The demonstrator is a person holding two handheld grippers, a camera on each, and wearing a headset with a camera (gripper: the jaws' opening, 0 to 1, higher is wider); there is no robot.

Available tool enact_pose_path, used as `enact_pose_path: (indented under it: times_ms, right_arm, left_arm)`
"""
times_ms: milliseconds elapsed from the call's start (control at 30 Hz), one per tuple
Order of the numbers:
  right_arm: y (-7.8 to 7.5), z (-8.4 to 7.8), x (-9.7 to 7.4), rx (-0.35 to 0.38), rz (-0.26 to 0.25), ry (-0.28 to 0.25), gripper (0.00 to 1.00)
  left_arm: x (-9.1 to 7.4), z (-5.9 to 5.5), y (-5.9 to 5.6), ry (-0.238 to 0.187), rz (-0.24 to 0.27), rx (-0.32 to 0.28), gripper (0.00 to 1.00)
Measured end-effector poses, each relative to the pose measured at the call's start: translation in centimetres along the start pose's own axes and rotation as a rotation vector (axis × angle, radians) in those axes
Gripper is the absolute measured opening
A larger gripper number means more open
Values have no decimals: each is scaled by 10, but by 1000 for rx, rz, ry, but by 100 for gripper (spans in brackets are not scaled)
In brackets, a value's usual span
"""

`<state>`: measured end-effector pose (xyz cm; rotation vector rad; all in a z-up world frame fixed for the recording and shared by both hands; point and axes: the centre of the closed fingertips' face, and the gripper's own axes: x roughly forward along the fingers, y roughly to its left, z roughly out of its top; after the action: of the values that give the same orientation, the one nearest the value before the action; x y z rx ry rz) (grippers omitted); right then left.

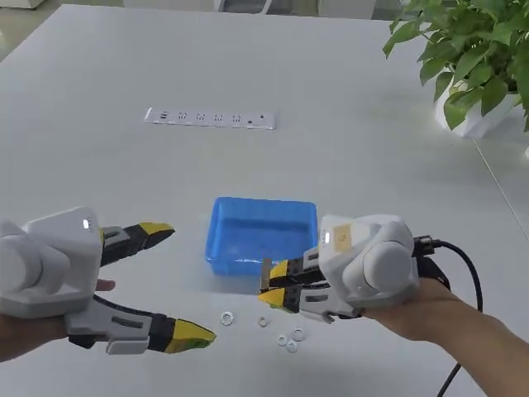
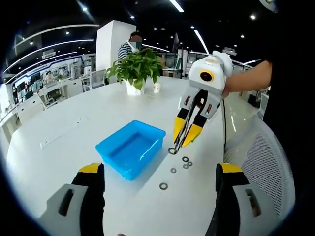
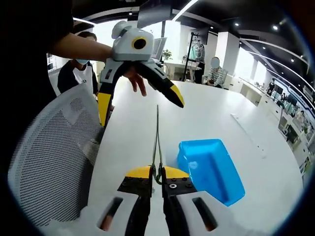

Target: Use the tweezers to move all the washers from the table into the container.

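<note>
Right hand-held gripper (image 1: 278, 285) clamped on tweezers (image 3: 157, 142), tips angled down toward washers (image 1: 263, 322) scattered on desk (image 1: 347, 149) just in front of blue container (image 1: 264, 227); probably lining up a pick. Left hand-held gripper (image 1: 178, 284), jaws apart and empty, hovers left of container, likely leaving the short carry path free.

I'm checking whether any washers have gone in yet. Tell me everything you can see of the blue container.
The blue container is a shallow, rectangular, open-topped tray with rounded corners, glossy like plastic. It stands upright on the white table. Its floor looks bare, no washers inside. The washers lie on the table off its near side, apart from it. The right gripper, shut on the tweezers, hangs beside that side, not clearly touching.
</note>
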<state>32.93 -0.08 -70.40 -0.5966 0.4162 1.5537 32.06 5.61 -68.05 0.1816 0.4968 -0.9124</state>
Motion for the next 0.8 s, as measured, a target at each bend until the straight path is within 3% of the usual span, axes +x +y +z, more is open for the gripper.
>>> enact_pose_path:
  times_ms: [233, 800]
  right_arm:
    - [-16, 8, -4, -16, -12, -12, 7]
    - [-58, 0, -3, -3, -48, -7, 7]
  left_arm:
    - [-1, -2, 0, 3, 5, 7, 99]
    - [-4, -1, 3, -13, 26, 1, 99]
